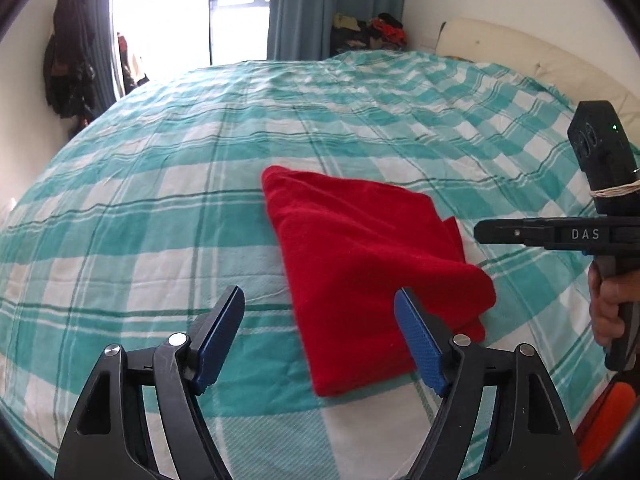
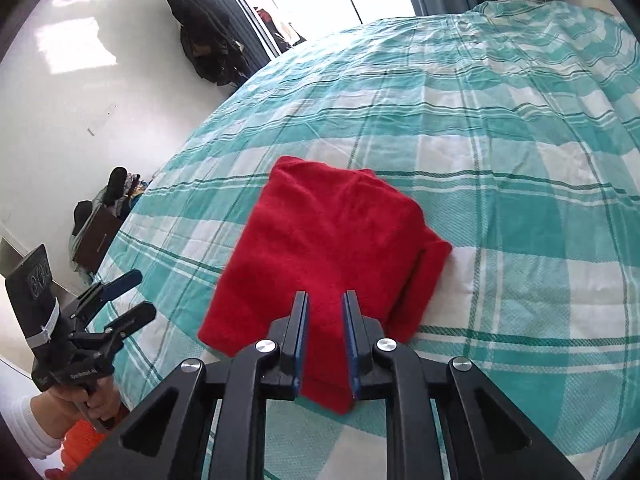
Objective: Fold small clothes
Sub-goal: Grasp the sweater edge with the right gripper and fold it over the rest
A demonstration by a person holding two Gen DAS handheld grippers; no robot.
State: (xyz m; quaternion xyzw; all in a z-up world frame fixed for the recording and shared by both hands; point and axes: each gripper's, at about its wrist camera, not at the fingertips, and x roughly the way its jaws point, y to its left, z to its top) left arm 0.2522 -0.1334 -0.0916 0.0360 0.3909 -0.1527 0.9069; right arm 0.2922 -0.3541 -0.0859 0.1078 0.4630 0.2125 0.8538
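Note:
A red garment (image 1: 360, 260) (image 2: 328, 232) lies folded into a thick rectangle on the teal-and-white checked bedsheet (image 1: 160, 180) (image 2: 480, 160). My left gripper (image 1: 320, 291) hovers open over the garment's near left edge, with nothing between its wide-set blue pads. It also shows at the lower left of the right wrist view (image 2: 146, 292), held in a hand. My right gripper (image 2: 325, 294) hangs above the garment's near corner. Its jaws stand a narrow gap apart, and the cloth below shows through the gap, not pinched. In the left wrist view the right gripper (image 1: 480, 232) is side-on, clear of the cloth.
A cream headboard (image 1: 500, 48) borders the bed's far right. A pile of clothes (image 1: 372, 32) sits beyond the far corner, by the blue curtains (image 1: 304, 8). Dark coats (image 1: 68, 60) hang on the left wall. An orange knit item (image 2: 80, 440) lies near the person's sleeve.

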